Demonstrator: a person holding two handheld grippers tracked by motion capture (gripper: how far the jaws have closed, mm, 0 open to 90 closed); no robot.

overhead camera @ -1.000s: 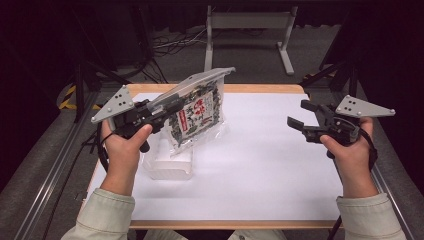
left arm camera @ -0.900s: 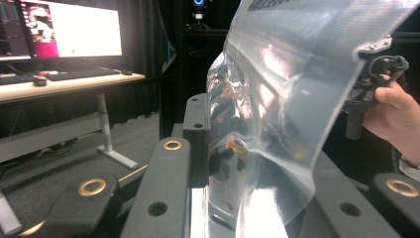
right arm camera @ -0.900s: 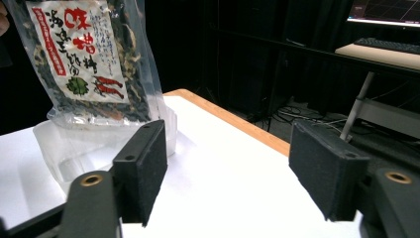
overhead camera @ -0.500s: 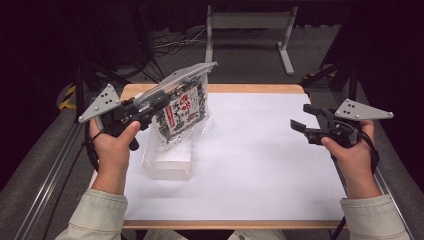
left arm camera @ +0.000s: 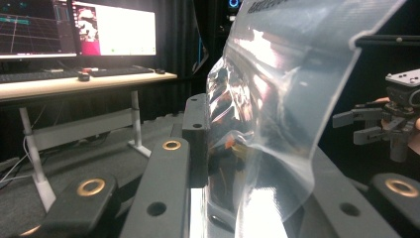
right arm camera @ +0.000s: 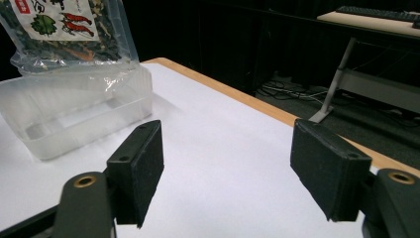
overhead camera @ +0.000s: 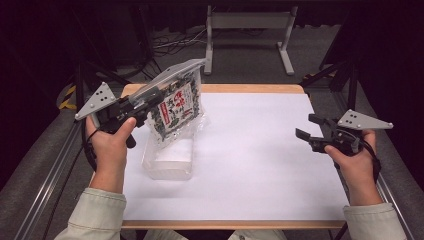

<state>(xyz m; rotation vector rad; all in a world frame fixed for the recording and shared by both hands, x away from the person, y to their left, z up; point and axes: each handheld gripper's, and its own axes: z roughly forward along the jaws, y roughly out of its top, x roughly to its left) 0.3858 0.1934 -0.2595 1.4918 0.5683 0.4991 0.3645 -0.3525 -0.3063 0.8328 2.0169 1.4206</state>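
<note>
We see a clear packet [overhead camera: 176,107] of dark dried greens with a white and red label, clamped at its top edge in our left tool [overhead camera: 150,98]. It hangs tilted just above the clear plastic box [overhead camera: 170,161], its lower edge over the box's far end.

The right gripper [right arm camera: 225,173] rises from the bottom of the frame, jaws spread wide over the white table [right arm camera: 237,148]. At upper left, a printed bag [right arm camera: 64,32] hangs above a clear plastic tray [right arm camera: 74,116].
</note>
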